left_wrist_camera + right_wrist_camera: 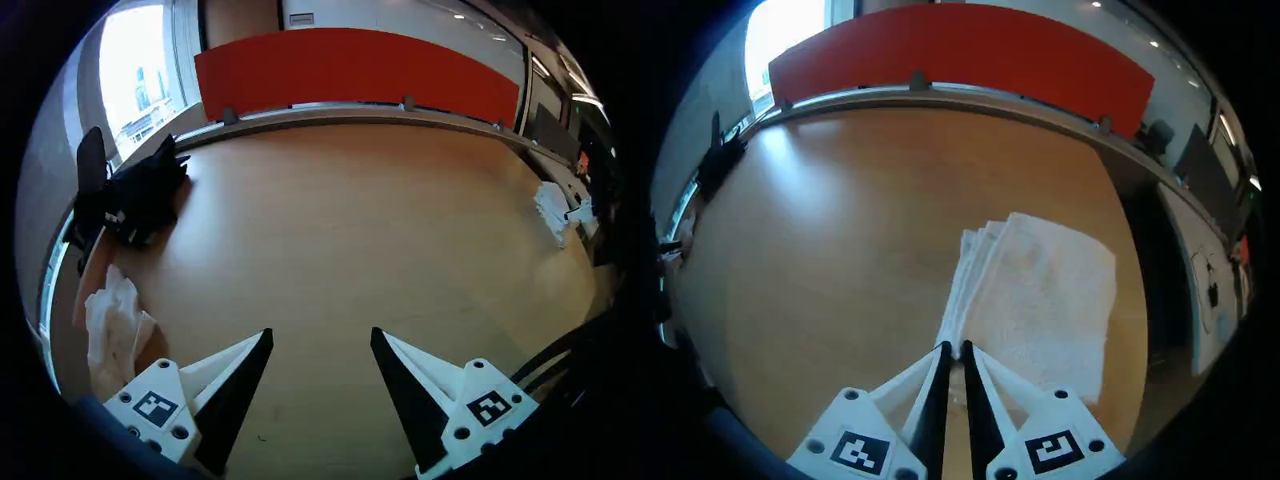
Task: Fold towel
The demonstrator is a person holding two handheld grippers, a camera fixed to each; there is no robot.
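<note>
A white towel (1040,296) lies folded on the wooden table (840,240) in the right gripper view, with its stacked layers showing along its left edge. My right gripper (954,350) is at the towel's near left corner, its fingers almost together and pinching that corner. In the left gripper view my left gripper (320,344) hovers open over bare table (344,240) with nothing between its fingers. A small white cloth (554,210) sits at the table's far right edge in that view; whether it is the same towel I cannot tell.
A black bag (140,200) rests at the table's left side, and crumpled white cloths (116,324) lie near the left edge. A red partition (360,72) runs along the back. The table's right edge (1140,320) drops off just beyond the towel.
</note>
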